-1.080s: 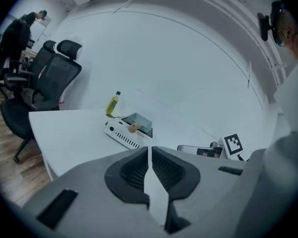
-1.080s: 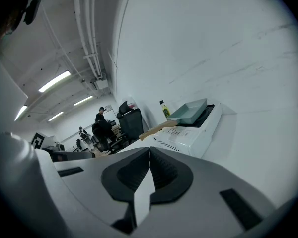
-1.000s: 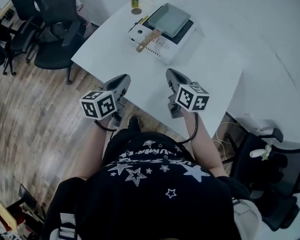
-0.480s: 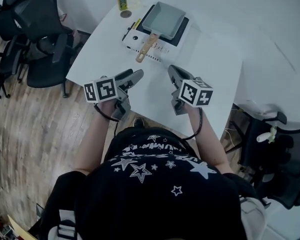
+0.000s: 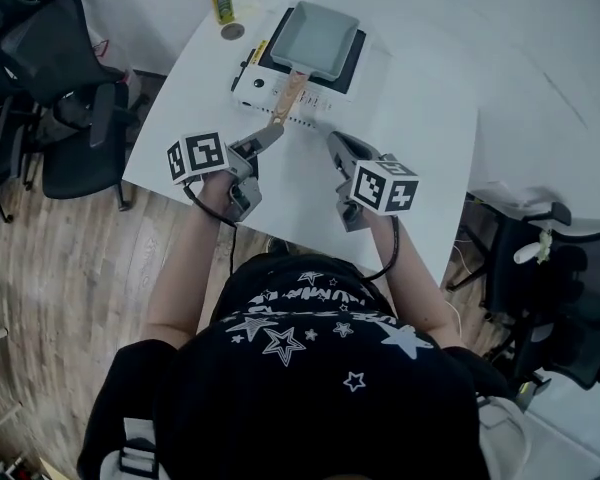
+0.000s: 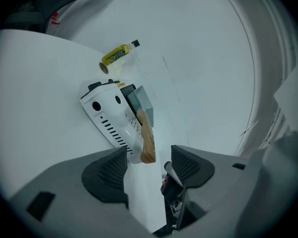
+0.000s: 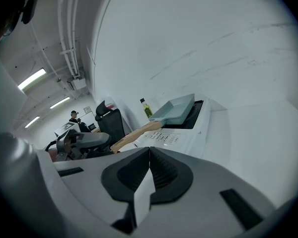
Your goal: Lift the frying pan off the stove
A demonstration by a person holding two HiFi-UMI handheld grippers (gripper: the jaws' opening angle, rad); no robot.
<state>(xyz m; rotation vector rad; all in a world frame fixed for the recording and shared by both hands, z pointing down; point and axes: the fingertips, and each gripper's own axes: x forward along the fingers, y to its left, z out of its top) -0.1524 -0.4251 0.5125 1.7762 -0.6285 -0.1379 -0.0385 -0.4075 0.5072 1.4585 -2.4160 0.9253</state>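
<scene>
You have nothing legible here. The stove, just ahead of your left tongs, carries small print on its front panel, too fine to read. The bottle beyond it has a yellow label, unreadable. The lettering on your shirt, behind the tongs, cannot be made out.

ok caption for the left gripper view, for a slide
Open left gripper aimed at the wooden handle of the frying pan on the stove
</scene>
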